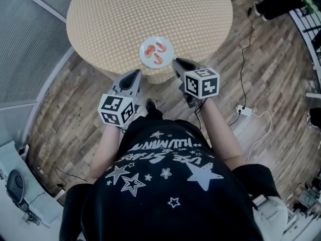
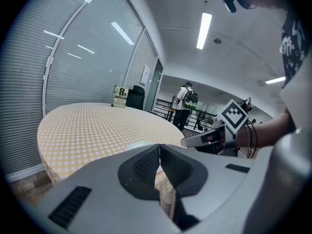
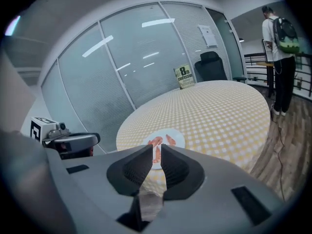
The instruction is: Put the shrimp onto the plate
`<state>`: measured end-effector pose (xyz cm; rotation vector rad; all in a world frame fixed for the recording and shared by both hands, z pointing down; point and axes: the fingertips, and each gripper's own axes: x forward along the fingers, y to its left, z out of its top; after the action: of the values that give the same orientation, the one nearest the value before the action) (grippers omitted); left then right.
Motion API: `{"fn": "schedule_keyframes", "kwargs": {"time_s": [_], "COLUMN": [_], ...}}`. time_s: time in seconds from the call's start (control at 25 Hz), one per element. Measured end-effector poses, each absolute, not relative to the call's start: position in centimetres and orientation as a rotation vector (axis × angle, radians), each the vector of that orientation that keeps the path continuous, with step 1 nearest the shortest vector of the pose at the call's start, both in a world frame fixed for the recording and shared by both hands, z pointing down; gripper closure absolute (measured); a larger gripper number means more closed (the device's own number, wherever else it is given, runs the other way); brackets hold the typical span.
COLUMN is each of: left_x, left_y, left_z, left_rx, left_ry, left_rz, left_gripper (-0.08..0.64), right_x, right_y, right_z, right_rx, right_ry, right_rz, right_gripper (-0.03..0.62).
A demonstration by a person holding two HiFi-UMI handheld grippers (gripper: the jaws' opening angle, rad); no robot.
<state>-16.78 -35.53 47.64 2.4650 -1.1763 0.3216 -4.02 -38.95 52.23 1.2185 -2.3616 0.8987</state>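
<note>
A white plate [image 1: 168,47] sits near the front edge of the round table with the yellow checked cloth [image 1: 115,19]. Three orange shrimp [image 1: 158,58] lie on it. My left gripper [image 1: 136,73] hangs just off the table's edge, left of the plate, jaws shut and empty. My right gripper [image 1: 176,62] is at the plate's right front, also shut with nothing held. In the right gripper view the plate [image 3: 176,136] and shrimp [image 3: 156,142] show just beyond my jaws [image 3: 156,148]. The left gripper view has the jaws [image 2: 159,147] closed in front of the plate's pale rim [image 2: 132,146].
A small sign [image 3: 184,76] stands at the table's far side. A person with a backpack [image 3: 280,43] stands beyond the table by a railing. A power strip and cables [image 1: 245,110] lie on the wooden floor to the right. A glass wall with blinds [image 1: 25,44] curves along the left.
</note>
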Motion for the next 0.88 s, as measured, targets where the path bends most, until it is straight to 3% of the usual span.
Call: {"fn": "schedule_keyframes", "kwargs": {"time_s": [0.88], "left_x": [-8.1], "left_y": [-21.7], "left_z": [40.2], "left_rx": [2.535], "left_ry": [-1.362], "left_rz": [0.155], "left_gripper": [0.551], "right_x": [6.2], "right_y": [-24.5], "right_z": [45.7], "right_rx": [1.149], "right_ry": [-2.591], "right_rz": [0.860], "right_gripper": [0.537]}}
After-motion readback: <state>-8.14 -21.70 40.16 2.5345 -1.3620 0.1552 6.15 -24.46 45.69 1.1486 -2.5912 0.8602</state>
